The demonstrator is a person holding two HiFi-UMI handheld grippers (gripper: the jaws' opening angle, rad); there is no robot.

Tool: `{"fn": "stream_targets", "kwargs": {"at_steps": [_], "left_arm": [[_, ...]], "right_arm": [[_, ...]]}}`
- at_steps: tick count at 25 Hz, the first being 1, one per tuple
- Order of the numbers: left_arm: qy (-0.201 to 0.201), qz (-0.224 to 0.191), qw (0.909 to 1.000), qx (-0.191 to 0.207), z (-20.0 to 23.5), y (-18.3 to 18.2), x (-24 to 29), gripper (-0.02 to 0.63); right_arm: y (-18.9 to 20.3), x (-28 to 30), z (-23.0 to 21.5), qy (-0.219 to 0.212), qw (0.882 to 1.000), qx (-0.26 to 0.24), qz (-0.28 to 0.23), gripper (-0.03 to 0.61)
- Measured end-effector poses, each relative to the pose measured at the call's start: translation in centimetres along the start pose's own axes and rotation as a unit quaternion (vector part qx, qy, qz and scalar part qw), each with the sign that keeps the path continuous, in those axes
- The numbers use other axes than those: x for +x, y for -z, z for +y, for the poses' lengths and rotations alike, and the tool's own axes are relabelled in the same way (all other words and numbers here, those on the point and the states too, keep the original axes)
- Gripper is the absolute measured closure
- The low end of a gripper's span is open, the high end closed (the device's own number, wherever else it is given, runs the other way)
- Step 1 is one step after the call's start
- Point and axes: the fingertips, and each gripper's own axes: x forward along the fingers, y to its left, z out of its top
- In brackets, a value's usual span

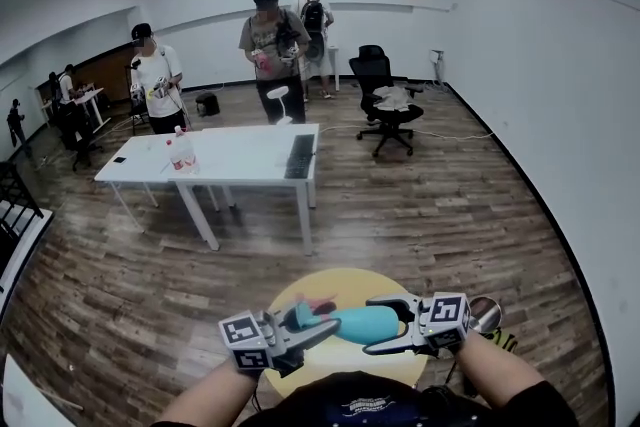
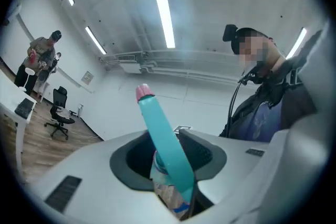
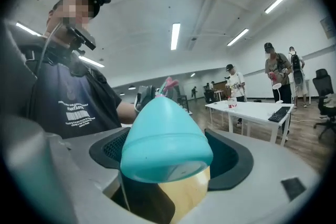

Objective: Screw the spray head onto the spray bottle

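Note:
My left gripper (image 1: 305, 327) is shut on the teal spray head (image 1: 300, 317), held above the round yellow table (image 1: 345, 281). In the left gripper view the spray head (image 2: 164, 136) sticks up between the pads of the left gripper (image 2: 169, 159), its pink nozzle tip (image 2: 145, 92) on top. My right gripper (image 1: 383, 325) is shut on the teal spray bottle (image 1: 362, 323), which lies level with its neck toward the spray head. In the right gripper view the bottle (image 3: 165, 136) fills the wide jaws of the right gripper (image 3: 170, 161), its base toward the camera. Head and bottle are close; whether they touch is hidden.
A long white table (image 1: 240, 155) with small bottles and a keyboard stands ahead on the wood floor. Several people stand behind it. A black office chair (image 1: 385, 100) is at the back right. A small round object (image 1: 485, 315) sits to the right of my right gripper.

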Motion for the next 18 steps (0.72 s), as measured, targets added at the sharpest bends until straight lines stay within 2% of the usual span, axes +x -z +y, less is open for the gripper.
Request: {"fn": "stream_targets", "kwargs": {"at_steps": [3,5,8,10,12,14,16,18], "left_arm": [[0.006,0.014,0.9999,0.001,-0.2,0.0,0.1,0.454],[0.009,0.052,0.9986,0.003,-0.1,0.9,-0.6,0.446],[-0.018,0.099,0.9949,0.000,1.5,2.0,-4.3,0.353],[-0.067,0.082,0.9942,-0.023,3.3,1.4,-8.3,0.310],[-0.117,0.043,0.9907,-0.054,4.5,0.7,-12.8,0.310],[-0.152,0.013,0.9853,-0.077,4.8,0.6,-16.2,0.310],[-0.167,0.002,0.9826,-0.081,4.6,0.8,-17.2,0.310],[-0.154,0.018,0.9856,-0.067,4.0,1.2,-15.2,0.310]], "right_arm": [[0.5,0.2,0.1,-0.009,1.000,0.018,0.000,0.140],[0.3,-0.1,-0.3,-0.003,0.999,0.038,0.000,0.140],[0.8,-1.4,-0.8,0.018,0.998,0.044,0.032,0.141],[1.6,-2.9,-1.3,0.024,0.999,0.044,0.020,0.141],[2.3,-4.5,-1.8,0.030,0.999,0.045,-0.002,0.141],[2.6,-5.7,-2.1,0.047,0.998,0.051,-0.009,0.141],[2.8,-6.3,-2.1,0.056,0.997,0.052,-0.007,0.141],[2.5,-5.8,-1.8,0.054,0.998,0.044,0.000,0.141]]}}
